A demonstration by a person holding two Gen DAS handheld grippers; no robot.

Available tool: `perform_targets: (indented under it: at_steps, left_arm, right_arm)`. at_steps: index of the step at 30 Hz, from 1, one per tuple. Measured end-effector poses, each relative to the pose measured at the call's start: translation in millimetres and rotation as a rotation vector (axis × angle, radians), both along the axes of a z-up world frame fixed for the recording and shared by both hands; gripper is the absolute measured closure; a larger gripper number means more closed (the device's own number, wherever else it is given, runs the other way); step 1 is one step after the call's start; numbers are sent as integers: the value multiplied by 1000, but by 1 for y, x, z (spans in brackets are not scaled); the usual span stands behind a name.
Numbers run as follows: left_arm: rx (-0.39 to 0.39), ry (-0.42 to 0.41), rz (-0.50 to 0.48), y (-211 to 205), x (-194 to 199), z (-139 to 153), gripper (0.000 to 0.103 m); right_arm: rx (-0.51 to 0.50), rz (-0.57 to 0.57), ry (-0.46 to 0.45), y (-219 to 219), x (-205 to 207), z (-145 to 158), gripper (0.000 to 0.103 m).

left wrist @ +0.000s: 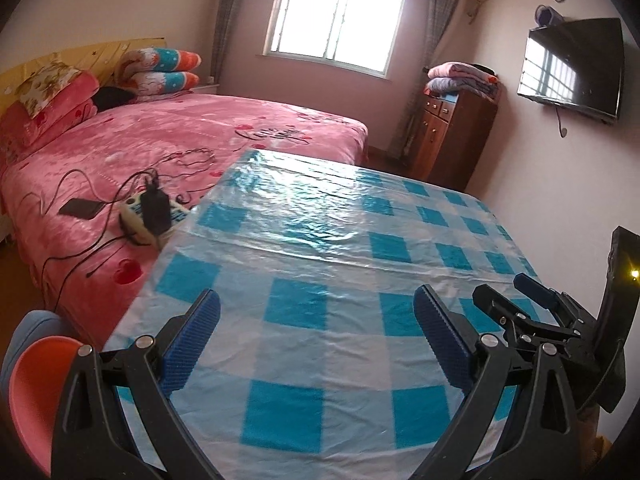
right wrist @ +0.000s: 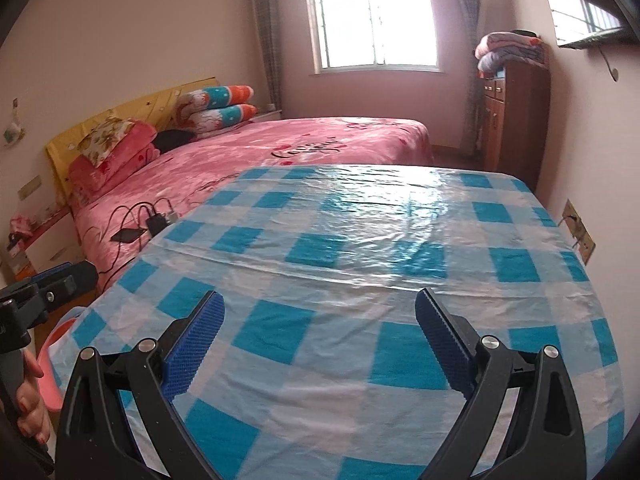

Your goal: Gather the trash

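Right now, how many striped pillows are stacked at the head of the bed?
2. The upper striped pillow lies on the lower striped pillow, both against the yellow headboard on the window side. More may be hidden behind them.
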State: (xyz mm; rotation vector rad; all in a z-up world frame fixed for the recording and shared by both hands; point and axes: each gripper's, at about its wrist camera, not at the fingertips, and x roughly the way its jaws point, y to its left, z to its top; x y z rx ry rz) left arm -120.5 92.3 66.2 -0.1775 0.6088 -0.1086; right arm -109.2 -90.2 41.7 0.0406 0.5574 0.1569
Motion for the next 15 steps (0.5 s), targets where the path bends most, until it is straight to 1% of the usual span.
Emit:
perform_targets:
  at_steps: [11, 15]
  left_arm:
    - [9, -30, -40, -46, 21, -1, 5]
    - [23, -40, -61, -65, 28, -1, 5]
  right_arm:
    - [11, -102, -17, -48, 0, -2, 8]
    - [32, -128, -22, -64, -2, -2, 8]
